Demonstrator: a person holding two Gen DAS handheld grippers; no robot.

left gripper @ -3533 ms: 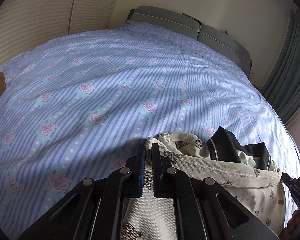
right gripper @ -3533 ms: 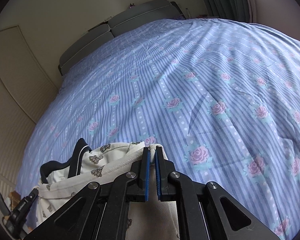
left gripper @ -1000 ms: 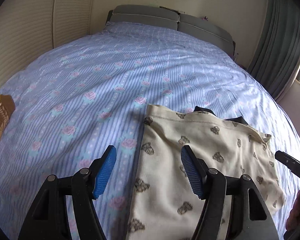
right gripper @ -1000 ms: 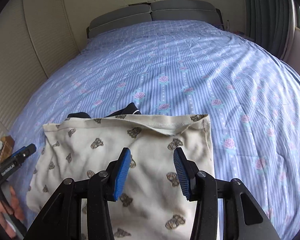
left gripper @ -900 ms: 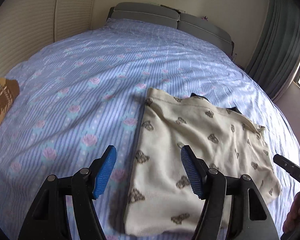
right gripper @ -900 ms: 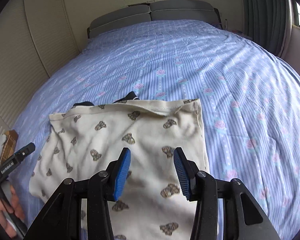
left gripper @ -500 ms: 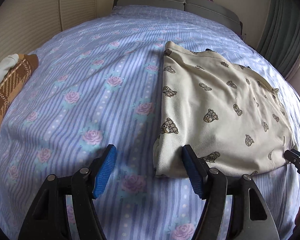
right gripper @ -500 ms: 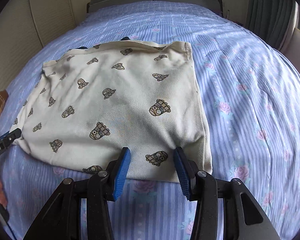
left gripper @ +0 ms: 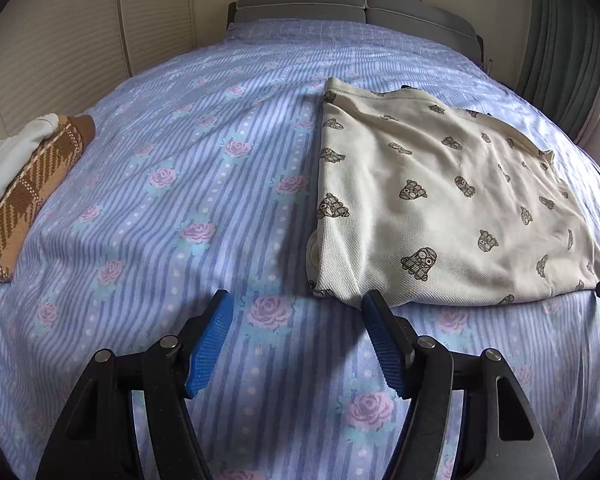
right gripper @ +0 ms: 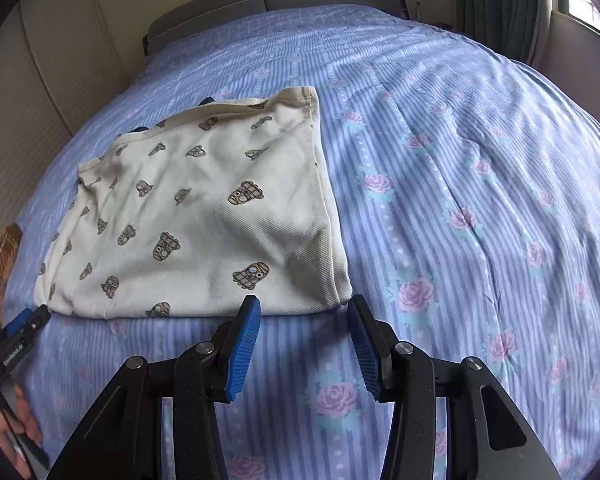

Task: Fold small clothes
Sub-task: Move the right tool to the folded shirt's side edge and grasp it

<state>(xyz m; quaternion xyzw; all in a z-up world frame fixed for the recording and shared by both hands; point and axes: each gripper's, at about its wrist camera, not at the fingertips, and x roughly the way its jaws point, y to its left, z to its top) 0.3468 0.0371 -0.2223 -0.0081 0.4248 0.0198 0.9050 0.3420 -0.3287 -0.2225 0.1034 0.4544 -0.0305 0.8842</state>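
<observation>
A cream garment with small owl prints point(left gripper: 436, 200) lies folded flat on the bed, a dark collar peeking out at its far edge. It also shows in the right wrist view point(right gripper: 204, 216). My left gripper point(left gripper: 296, 312) is open and empty, just short of the garment's near left corner. My right gripper point(right gripper: 302, 314) is open and empty, just short of the near right corner. The left gripper's tip also shows in the right wrist view point(right gripper: 24, 328).
The bed has a blue striped cover with pink roses point(left gripper: 172, 184). A folded brown plaid and white garment point(left gripper: 24, 188) lies at the left edge. A grey headboard point(left gripper: 352, 4) stands at the far end, curtains point(left gripper: 560, 32) at the right.
Both grippers let go of the garment, opened and drew back toward the near edge. The garment now lies folded flat on the bed.
</observation>
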